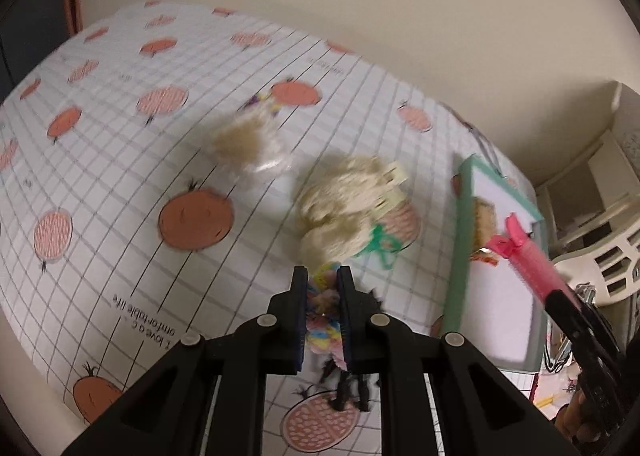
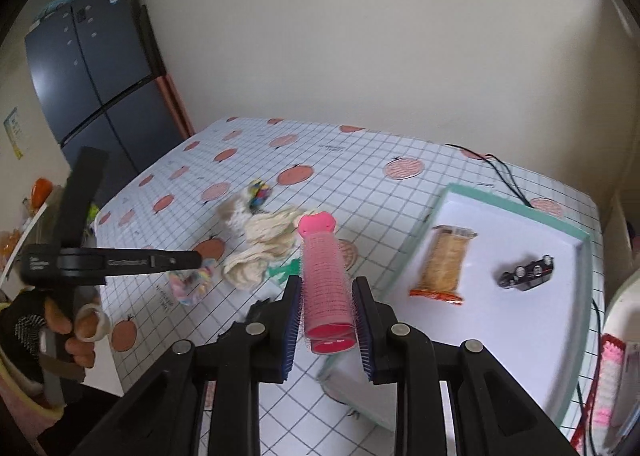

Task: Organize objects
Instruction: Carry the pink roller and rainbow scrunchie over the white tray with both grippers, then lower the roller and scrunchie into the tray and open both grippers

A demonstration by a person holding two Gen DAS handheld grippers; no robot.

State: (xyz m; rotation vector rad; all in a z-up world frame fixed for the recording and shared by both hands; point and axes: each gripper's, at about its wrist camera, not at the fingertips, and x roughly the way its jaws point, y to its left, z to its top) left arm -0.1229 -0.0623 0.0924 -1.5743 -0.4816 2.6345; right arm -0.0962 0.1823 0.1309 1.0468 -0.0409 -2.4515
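presently both claws are loaded. the right claw [image 2: 326, 314] is pinching a pink roller [image 2: 323, 276] by its lower barrel, the roller pointing forward and up, held above the near edge of the tray [image 2: 568, 240]. judgement: it is carried this way to be set down in the tray, where a snack pack [image 2: 446, 262] and a black clip [image 2: 526, 274] already lie well apart, with bare white floor between and in front of them.

the left claw [image 1: 323, 320] is pressed onto a pastel scrunchie [image 1: 320, 296], low over the surface [image 1: 120, 159]. whether the scrunchie is lifted clear cannot be told; motion blur is heavy. judgement: gripping the soft band across its middle keeps it from slipping out.

other items on the surface: a cream scrunchie [image 1: 340, 211] with a pale claw clip [image 1: 390, 185] against it, a green tie [image 1: 380, 248] just beside, a fluffy beige piece [image 1: 244, 143] further back, and a black hair tie [image 1: 352, 384] under the left claw.

obstructions: the tray's raised green rim lies between the loose items and the tray floor. a black cable [image 2: 504, 175] runs to the tray's far side. the 2 claws work near each other; the roller reaches into the left view.
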